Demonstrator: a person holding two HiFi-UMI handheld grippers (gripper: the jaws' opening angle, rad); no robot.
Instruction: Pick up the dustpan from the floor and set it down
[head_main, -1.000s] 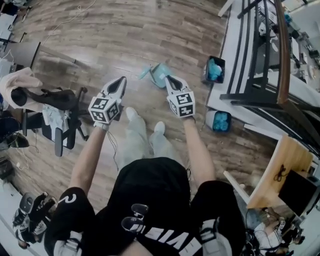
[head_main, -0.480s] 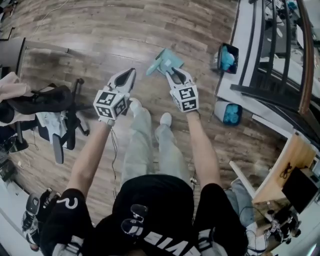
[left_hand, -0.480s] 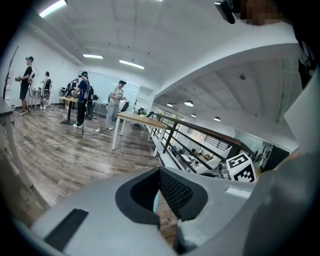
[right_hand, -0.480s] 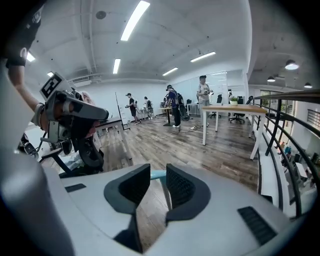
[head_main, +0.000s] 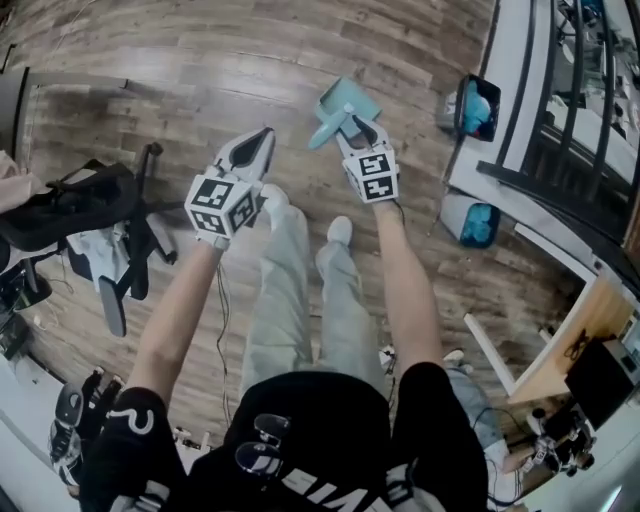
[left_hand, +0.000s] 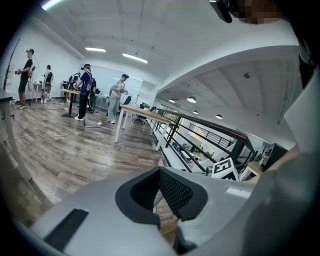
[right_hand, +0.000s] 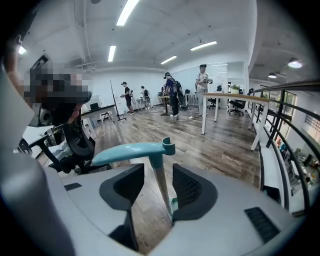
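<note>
The teal dustpan (head_main: 347, 102) is low over the wooden floor (head_main: 200, 70), its handle (head_main: 322, 137) pointing to the lower left. My right gripper (head_main: 352, 126) is at the pan. In the right gripper view the teal handle (right_hand: 131, 150) crosses above the jaws and a pale stem (right_hand: 161, 185) runs down between the pads (right_hand: 192, 187). These jaws have just been opening. The right gripper (right_hand: 159, 172) is open around the stem without pressing on it. My left gripper (head_main: 260, 138) hangs to the left, apart from the dustpan, shut and holding nothing (left_hand: 160, 172).
My white shoes (head_main: 272, 197) (head_main: 340, 230) stand just below the grippers. A black office chair (head_main: 90, 210) is at the left. Two bins with blue contents (head_main: 475, 105) (head_main: 478, 222) sit by a white railed platform (head_main: 530, 110). A wooden desk (head_main: 575, 340) stands lower right.
Both grippers have come down toward the floor. The right jaws, shut on the dustpan a second ago, now stand apart around it. The left gripper stays shut.
</note>
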